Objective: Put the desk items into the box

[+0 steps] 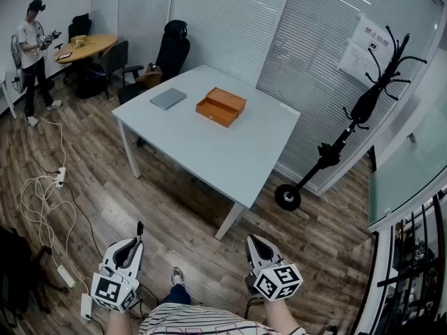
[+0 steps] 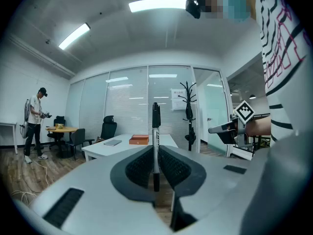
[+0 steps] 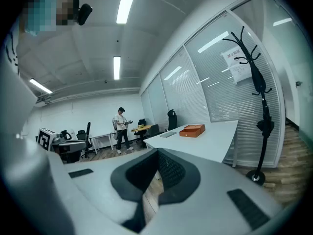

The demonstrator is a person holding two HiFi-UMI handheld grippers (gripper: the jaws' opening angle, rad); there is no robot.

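An open orange box (image 1: 221, 107) and a flat grey notebook (image 1: 168, 98) lie on the white table (image 1: 209, 152), far ahead of both grippers. My left gripper (image 1: 134, 243) is held low over the wooden floor, shut on a black pen (image 1: 140, 227) that stands upright between its pads. In the left gripper view the pen (image 2: 155, 141) rises in front of the distant box (image 2: 139, 140). My right gripper (image 1: 253, 241) is beside it, shut with nothing in it. The right gripper view shows the box (image 3: 192, 130) on the table beyond its jaws.
A black coat rack (image 1: 363, 110) stands right of the table by the glass wall. An office chair (image 1: 172, 47) sits behind the table. A person (image 1: 31, 47) stands at a round table (image 1: 87, 45) at far left. Cables and power strips (image 1: 43, 194) lie on the floor.
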